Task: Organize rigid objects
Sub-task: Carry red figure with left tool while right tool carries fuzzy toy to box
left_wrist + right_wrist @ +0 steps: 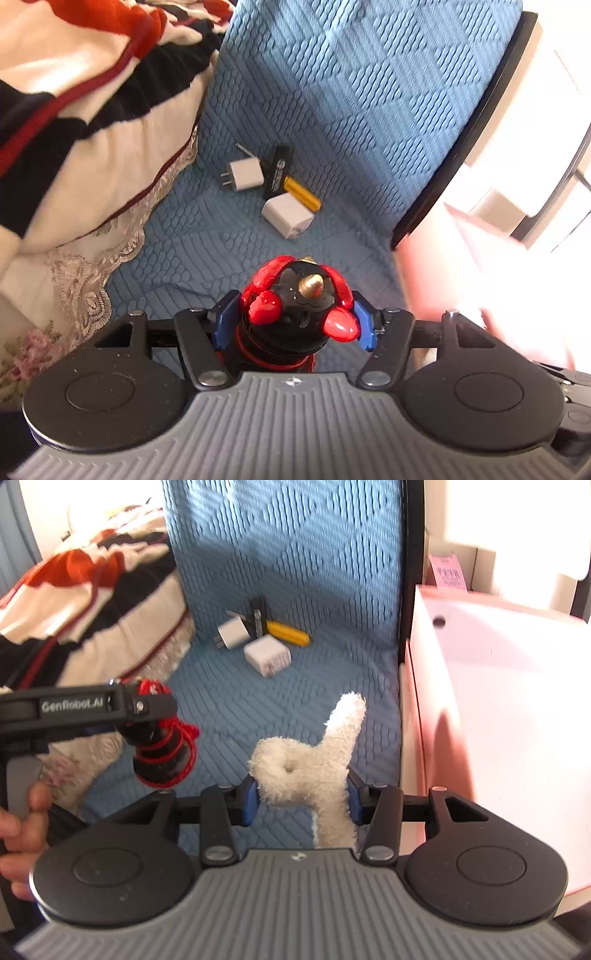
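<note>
My left gripper [295, 321] is shut on a black and red mini tripod [299, 306] with a brass screw on top, held above the blue bed cover. It also shows in the right wrist view [162, 746], at the left. My right gripper [301, 797] is shut on a white fluffy plush piece [314, 760] that sticks up to the right. Ahead on the cover lies a small pile: two white chargers [245, 175] [288, 216], a black device [279, 171] and a yellow battery [301, 192]. The pile also shows in the right wrist view [266, 655].
A striped red, black and cream quilt [81, 110] with lace trim is bunched at the left. A white nightstand top [498, 709] stands right of the bed's dark edge [406, 590]. The blue textured bed cover [351, 92] stretches ahead.
</note>
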{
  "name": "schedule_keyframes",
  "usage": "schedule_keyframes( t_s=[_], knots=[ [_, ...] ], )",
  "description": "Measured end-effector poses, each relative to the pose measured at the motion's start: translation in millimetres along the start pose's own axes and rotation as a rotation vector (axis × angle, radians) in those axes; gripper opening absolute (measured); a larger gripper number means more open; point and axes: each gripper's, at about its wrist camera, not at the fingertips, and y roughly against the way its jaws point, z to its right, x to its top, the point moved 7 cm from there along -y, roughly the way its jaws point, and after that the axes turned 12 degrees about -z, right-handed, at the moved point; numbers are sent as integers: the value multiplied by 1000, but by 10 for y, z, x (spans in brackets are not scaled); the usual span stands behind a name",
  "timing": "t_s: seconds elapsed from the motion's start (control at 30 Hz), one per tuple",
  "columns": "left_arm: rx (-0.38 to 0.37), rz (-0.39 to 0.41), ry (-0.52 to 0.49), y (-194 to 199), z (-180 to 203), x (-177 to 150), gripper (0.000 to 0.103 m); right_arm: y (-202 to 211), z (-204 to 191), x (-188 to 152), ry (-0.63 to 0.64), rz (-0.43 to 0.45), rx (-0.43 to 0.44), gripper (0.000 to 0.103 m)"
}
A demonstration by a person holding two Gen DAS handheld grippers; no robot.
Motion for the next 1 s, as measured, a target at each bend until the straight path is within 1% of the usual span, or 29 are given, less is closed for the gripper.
schedule_keyframes(
  t_s=[0.23,0.3,0.37,0.43,0.5,0.67,0.87,1.0],
  knots=[
    [-10,67,-41,334,262,169,68,363,5,242,18,79,17,48],
    [-14,99,-44,410,337,238,68,462,14,318,24,100,22,48],
    [-14,104,-44,448,413,289,68,560,44,405,29,124,19,48],
    [-32,109,-49,480,496,347,68,656,86,470,26,142,18,48],
    [-37,118,-55,518,583,391,68,753,142,528,12,159,31,48],
    [-54,138,-77,609,834,512,68,961,285,649,3,201,13,48],
    [-76,160,-100,709,1173,649,68,1174,544,721,-25,231,-4,48],
    [-104,170,-102,737,1412,700,68,1291,739,745,-32,245,-26,48]
  ],
)
